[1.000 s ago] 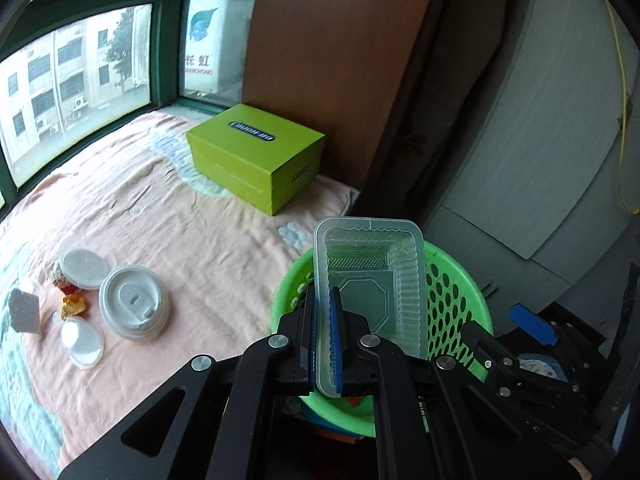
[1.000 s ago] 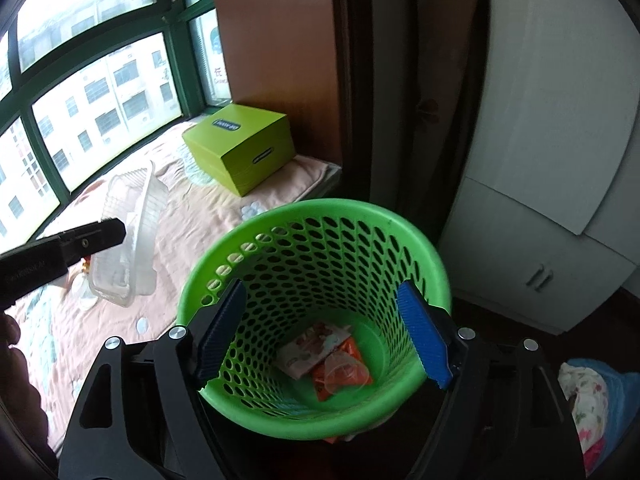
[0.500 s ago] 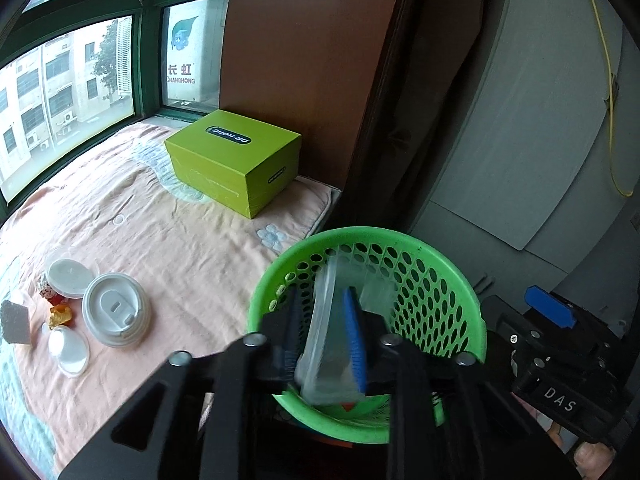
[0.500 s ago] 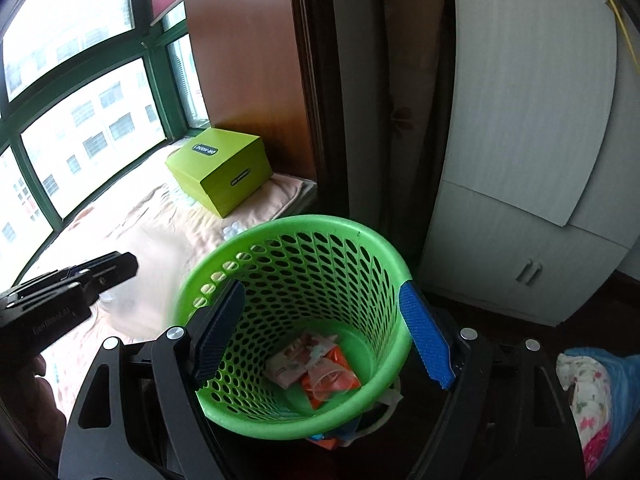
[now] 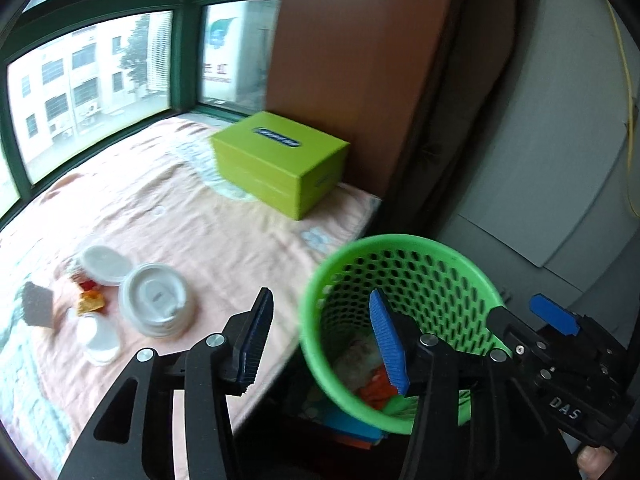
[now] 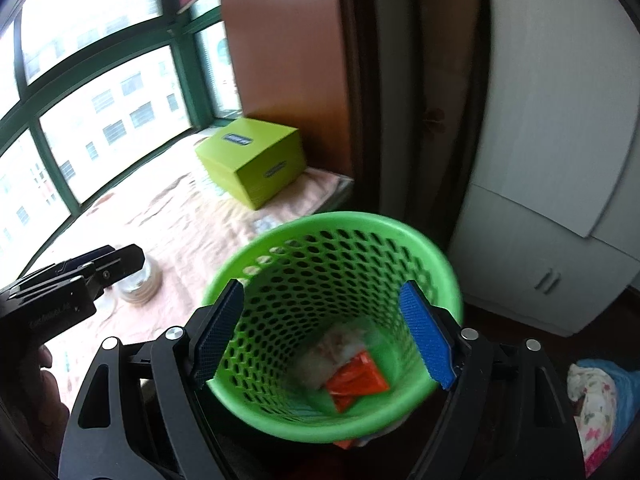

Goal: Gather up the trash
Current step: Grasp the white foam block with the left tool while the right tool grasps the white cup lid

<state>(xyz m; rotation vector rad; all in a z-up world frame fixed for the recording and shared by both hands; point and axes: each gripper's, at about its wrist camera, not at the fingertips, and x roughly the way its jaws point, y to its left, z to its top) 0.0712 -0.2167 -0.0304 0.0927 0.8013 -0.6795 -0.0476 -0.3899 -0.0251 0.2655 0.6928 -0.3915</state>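
Left tongs [image 5: 320, 336] just opened; clear tray apparently dropped into basket [image 5: 404, 272]

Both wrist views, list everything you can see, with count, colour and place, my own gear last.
Basket: one, green, perforated, beside the bed, between the right tongs' fingers.
Wrappers: a few, orange and pale, blurred, in the basket.
Box: one, lime green, on the bed by the wooden panel.
Cup lids: about three, white, on the pink blanket.
Left tongs: black with blue pads, just opening, nothing between them.
Right tongs: same, straddling the basket.
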